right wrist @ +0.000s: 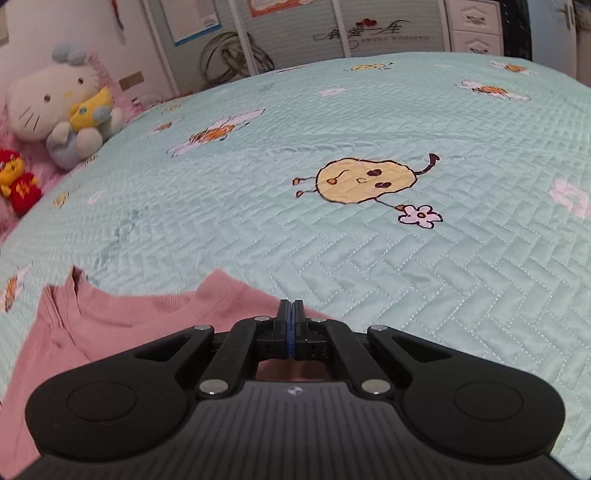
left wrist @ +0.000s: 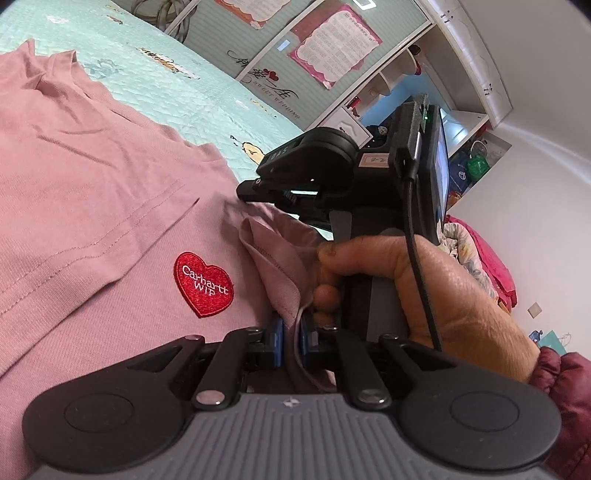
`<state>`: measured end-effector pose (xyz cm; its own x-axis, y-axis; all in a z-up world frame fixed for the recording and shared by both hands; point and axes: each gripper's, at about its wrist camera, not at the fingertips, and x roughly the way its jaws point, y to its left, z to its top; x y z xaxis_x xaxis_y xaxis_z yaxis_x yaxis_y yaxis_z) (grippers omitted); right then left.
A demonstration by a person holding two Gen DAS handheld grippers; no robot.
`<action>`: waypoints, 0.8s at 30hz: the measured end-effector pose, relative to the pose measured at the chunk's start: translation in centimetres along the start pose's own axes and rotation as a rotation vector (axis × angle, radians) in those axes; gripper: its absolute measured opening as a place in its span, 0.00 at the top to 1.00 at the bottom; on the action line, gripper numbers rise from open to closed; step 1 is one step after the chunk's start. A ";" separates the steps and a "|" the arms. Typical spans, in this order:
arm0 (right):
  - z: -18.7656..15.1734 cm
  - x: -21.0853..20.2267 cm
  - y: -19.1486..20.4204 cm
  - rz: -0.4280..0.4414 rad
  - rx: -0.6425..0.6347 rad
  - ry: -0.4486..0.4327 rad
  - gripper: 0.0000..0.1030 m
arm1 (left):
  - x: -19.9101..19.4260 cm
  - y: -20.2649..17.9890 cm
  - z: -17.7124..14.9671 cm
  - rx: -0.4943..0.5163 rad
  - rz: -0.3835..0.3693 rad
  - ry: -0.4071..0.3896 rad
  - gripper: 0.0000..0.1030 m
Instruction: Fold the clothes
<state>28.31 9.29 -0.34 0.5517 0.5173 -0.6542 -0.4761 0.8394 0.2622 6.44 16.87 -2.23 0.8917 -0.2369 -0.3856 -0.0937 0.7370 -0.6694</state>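
Note:
A pink T-shirt (left wrist: 92,192) with a red heart patch (left wrist: 203,284) lies on the light green quilted bed (left wrist: 207,85). My left gripper (left wrist: 290,332) is shut on a bunched fold of the shirt's edge (left wrist: 273,258), which runs between its blue pads. My right gripper (left wrist: 247,194), held in a hand (left wrist: 436,295), shows in the left wrist view with its tip at the shirt's edge. In the right wrist view the right gripper (right wrist: 291,314) has its jaws together at the shirt's edge (right wrist: 122,332); whether cloth is pinched between them is hidden.
The green quilt (right wrist: 332,258) stretches ahead with cartoon prints. A Hello Kitty plush (right wrist: 55,110) and a small red-and-yellow doll (right wrist: 18,181) sit at the far left. Wardrobe doors (right wrist: 295,33) stand behind the bed. Shelves (left wrist: 461,110) and a heap of bedding (left wrist: 476,258) are on the right.

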 end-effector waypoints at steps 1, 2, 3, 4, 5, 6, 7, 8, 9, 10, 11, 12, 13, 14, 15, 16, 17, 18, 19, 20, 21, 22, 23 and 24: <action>0.2 0.1 -0.1 -0.001 0.009 -0.005 1.00 | 0.0 0.0 -0.1 0.001 0.000 0.000 0.91; 0.3 0.0 -0.3 0.005 0.026 -0.011 1.00 | 0.0 0.0 -0.1 0.001 -0.002 0.000 0.91; 0.5 -0.1 -0.5 0.012 0.044 -0.017 1.00 | 0.0 0.0 -0.2 0.000 -0.004 0.000 0.91; 0.5 -0.6 -0.7 0.029 0.059 -0.035 1.00 | 0.0 0.0 -0.1 -0.002 -0.003 0.003 0.91; 0.2 -2.0 -0.8 0.053 0.065 -0.080 0.99 | 0.0 0.0 0.0 -0.004 -0.001 0.006 0.89; -0.1 -3.4 -1.0 0.078 0.071 -0.127 0.99 | 0.0 0.0 0.1 -0.006 0.001 0.010 0.88; -0.9 -5.5 -1.4 0.090 0.087 -0.174 0.99 | 0.0 -0.1 0.1 -0.008 0.003 0.014 0.88; -1.6 -7.6 -1.8 0.103 0.103 -0.221 0.98 | 0.0 -0.1 0.2 -0.010 0.005 0.018 0.87; -3.2 -10.1 -2.5 0.104 0.140 -0.261 0.95 | 0.0 -0.2 0.3 -0.012 0.007 0.022 0.87; -4.7 -12.7 -3.2 0.104 0.178 -0.300 0.95 | 0.0 -0.2 0.4 -0.014 0.009 0.026 0.87; -6.8 -15.2 -4.2 0.110 0.229 -0.323 0.94 | 0.0 -0.2 0.5 -0.016 0.011 0.030 0.87; -9.2 -17.6 -5.2 0.109 0.279 -0.326 0.94 | 0.0 -0.3 0.5 -0.018 0.013 0.034 0.87; -11.7 -19.7 -6.1 0.098 0.332 -0.320 0.93 | 0.0 -0.3 0.6 -0.020 0.015 0.037 0.87; -14.1 -21.3 -6.6 0.091 0.381 -0.294 0.93 | -0.1 -0.3 0.7 -0.022 0.017 0.041 0.89; -16.6 -22.8 -7.2 0.084 0.431 -0.268 0.93 | -0.1 -0.4 0.8 -0.024 0.019 0.045 0.91; -19.1 -24.3 -7.7 0.077 0.480 -0.241 0.93 | -0.1 -0.6 1.0 -0.016 0.023 0.053 0.92; -21.2 -25.3 -7.9 0.076 0.507 -0.222 0.93 | -0.3 -1.2 1.5 0.014 0.032 0.052 0.92; -23.4 -26.2 -8.1 0.076 0.533 -0.202 0.92 | -0.6 -1.9 2.1 0.054 0.041 0.045 0.92; -24.7 -26.6 -8.0 0.079 0.532 -0.190 0.91 | -0.8 -2.6 2.6 0.094 0.050 0.039 0.92; -26.1 -27.1 -7.8 0.083 0.530 -0.178 0.91 | -1.3 -3.5 3.4 0.138 0.053 0.027 0.93; -26.5 -27.4 -7.6 0.091 0.523 -0.182 0.91 | -1.9 -4.5 4.3 0.183 0.052 0.012 0.93; -26.9 -27.8 -7.4 0.100 0.515 -0.187 0.91 | -2.6 -5.3 5.3 0.226 0.052 -0.004 0.93; -27.3 -28.2 -7.1 0.108 0.508 -0.192 0.85 | -3.3 -6.1 6.3 0.268 0.053 -0.021 0.93; -26.9 -28.4 -6.7 0.127 0.489 -0.190 0.81 | -4.0 -6.6 7.3 0.304 0.062 -0.039 0.93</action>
<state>-2.54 -15.50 -2.60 0.6465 0.6028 -0.4676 -0.1977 0.7243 0.6605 6.73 17.57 8.35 0.9055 -0.1651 -0.3910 -0.0170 0.9064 -0.4221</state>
